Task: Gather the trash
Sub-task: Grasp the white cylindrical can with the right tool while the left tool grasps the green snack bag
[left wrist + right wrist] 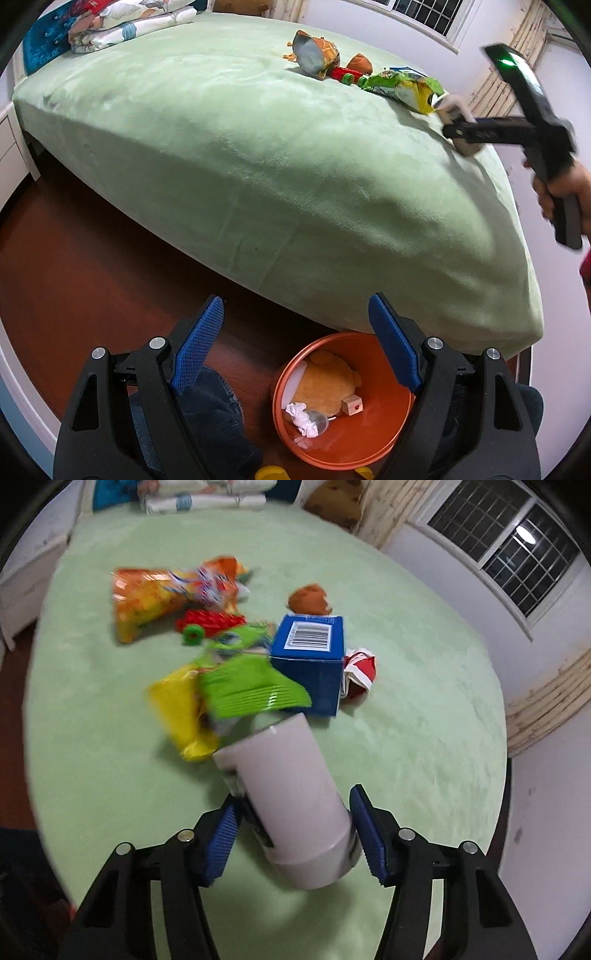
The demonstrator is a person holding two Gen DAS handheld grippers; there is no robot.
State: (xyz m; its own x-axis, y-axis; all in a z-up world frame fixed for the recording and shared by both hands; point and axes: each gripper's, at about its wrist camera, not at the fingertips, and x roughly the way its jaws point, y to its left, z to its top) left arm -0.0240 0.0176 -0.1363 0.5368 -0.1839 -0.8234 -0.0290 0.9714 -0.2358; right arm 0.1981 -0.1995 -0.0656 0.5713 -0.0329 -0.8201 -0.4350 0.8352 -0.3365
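Black left claw (295, 343), blue ribbed pads (199, 343), silver screws, matching right claw (293, 834)

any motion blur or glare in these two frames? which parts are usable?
Left wrist view: mostly sharp, the orange bin and left gripper crisp; only the right gripper at the bed's far edge is smeared. Right wrist view: the snack bags and grey cylinder are motion-blurred, the blue box's barcode stays legible; a lamp reflection glares in the window. Strong fisheye bending in both.

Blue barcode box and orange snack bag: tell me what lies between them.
In the right wrist view, a red toy brick piece with a green wheel lies between the blue box and orange bag.
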